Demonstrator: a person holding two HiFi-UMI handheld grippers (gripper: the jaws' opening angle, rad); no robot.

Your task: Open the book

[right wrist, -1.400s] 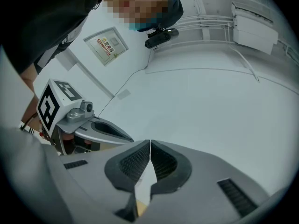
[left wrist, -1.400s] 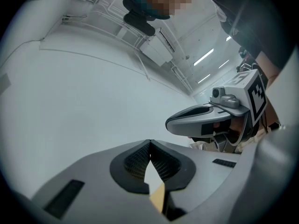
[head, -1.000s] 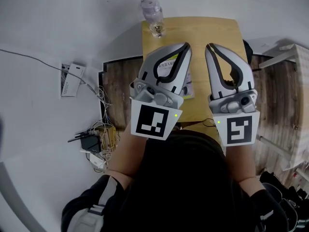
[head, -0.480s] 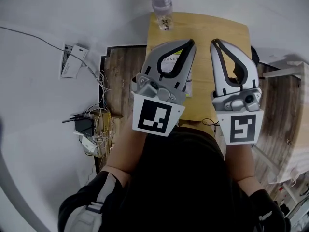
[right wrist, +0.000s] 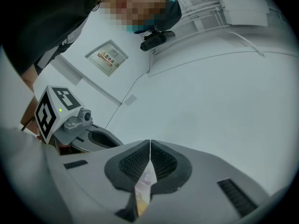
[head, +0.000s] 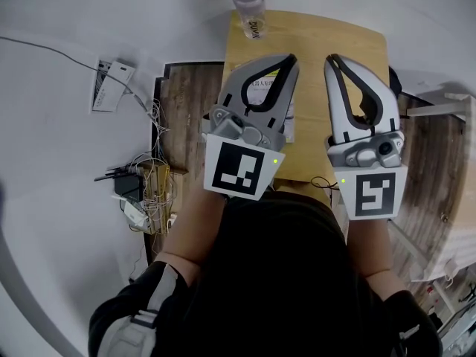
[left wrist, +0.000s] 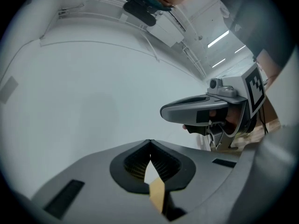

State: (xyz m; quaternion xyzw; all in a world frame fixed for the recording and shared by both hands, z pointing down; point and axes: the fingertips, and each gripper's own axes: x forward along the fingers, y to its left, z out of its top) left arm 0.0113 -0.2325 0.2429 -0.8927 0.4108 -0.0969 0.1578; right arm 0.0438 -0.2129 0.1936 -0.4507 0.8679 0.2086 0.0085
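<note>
Both closed, empty: left gripper [head: 291,58], right gripper [head: 330,59] over wooden table [head: 335,32], white wall [head: 97,13] behind.

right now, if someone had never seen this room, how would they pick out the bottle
Find the small light wooden table in front of the person. At its far left corner stands a clear plastic bottle with a label near its base. It is the only upright, see-through thing there; the book nearby lies flat and is printed.
</note>
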